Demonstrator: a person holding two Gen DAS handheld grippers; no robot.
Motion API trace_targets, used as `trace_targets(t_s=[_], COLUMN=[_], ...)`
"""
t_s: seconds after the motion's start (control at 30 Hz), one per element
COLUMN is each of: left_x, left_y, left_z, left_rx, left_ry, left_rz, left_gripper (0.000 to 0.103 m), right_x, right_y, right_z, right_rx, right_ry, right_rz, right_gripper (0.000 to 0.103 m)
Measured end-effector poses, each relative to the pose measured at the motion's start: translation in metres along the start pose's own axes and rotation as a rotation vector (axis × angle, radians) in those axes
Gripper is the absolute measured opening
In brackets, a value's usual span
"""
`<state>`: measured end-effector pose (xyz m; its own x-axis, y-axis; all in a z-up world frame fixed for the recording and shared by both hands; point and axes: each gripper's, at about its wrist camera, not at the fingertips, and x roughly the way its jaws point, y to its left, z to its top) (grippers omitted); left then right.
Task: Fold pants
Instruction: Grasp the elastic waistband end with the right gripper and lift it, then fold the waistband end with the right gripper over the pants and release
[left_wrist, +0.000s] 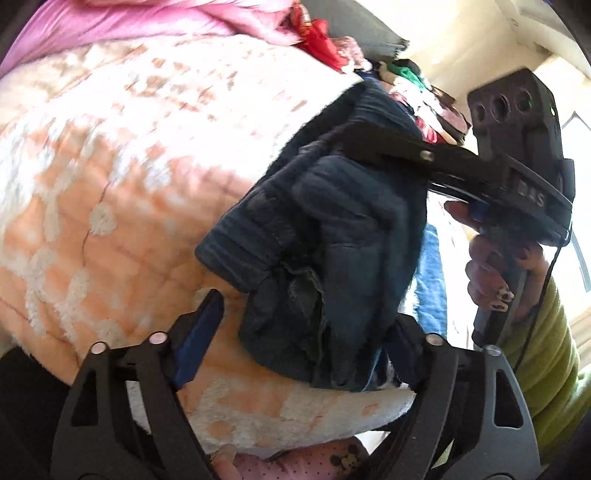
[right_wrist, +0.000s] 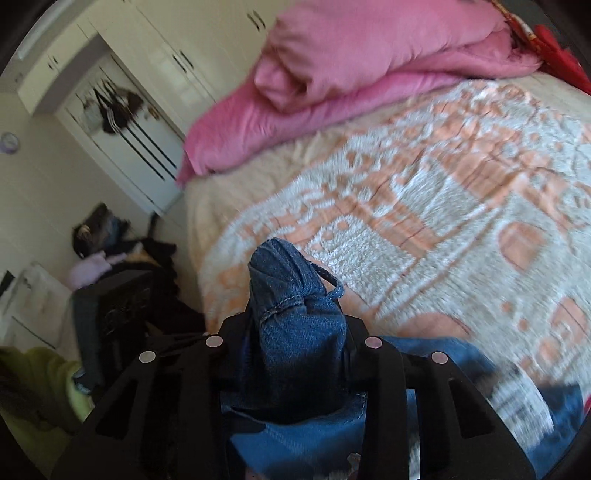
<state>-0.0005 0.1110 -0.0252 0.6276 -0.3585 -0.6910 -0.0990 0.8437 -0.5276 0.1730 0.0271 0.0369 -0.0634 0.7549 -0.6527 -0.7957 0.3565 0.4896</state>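
Observation:
Dark blue jeans (left_wrist: 325, 236) hang bunched above the orange-and-white bedspread (left_wrist: 110, 192). My right gripper (left_wrist: 354, 142) comes in from the right in the left wrist view and is shut on the jeans' upper edge. In the right wrist view a bunched fold of the jeans (right_wrist: 295, 317) sticks up between its fingers (right_wrist: 236, 332). My left gripper (left_wrist: 306, 325) is open; its fingers (left_wrist: 201, 325) stand either side of the jeans' lower bunch, and the right finger is partly hidden by cloth. I cannot tell if it touches the cloth.
A pink duvet (right_wrist: 351, 74) lies piled at the bed's head. Red cloth and mixed clothes (left_wrist: 325, 40) lie at the bed's far side. A white wardrobe (right_wrist: 147, 92) and a clothes pile on the floor (right_wrist: 122, 254) are left of the bed.

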Motion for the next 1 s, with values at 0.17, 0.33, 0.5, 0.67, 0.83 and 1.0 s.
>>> trace_targets(t_s=[0.17,0.33,0.5,0.67,0.83,1.0], left_x=[0.008,0.017,0.028,0.047,0.059,0.059], left_y=[-0.031,-0.072,-0.107,-0.122,-0.127,-0.134], left_z=[0.004,0.005,-0.008,-0.032,-0.046,-0.051], left_rx=[0.029,0.09,0.192,0.296,0.332,0.366], left_ry=[0.035,0.054,0.088,0.166,0.194,0.19], left_rz=[-0.056,-0.116,-0.147,-0.132,-0.084,-0.054], left_gripper=[0.077,0.047,0.046,0.048,0.05,0.05], right_x=[-0.046,-0.083,-0.127,-0.149,-0.137,-0.105], right_y=[-0.013,-0.024,-0.047,-0.074,-0.078,-0.066], right_z=[-0.015,-0.032,-0.069,-0.127,-0.152,-0.14], right_rx=[0.035,0.066,0.184,0.384,0.459,0.404], right_ry=[-0.085,-0.158,-0.249,-0.264,-0.24,-0.161], right_rz=[-0.008,-0.037,-0.196,-0.264,-0.249,-0.266], right_gripper=[0.033,0.042,0.088,0.088,0.088,0.049])
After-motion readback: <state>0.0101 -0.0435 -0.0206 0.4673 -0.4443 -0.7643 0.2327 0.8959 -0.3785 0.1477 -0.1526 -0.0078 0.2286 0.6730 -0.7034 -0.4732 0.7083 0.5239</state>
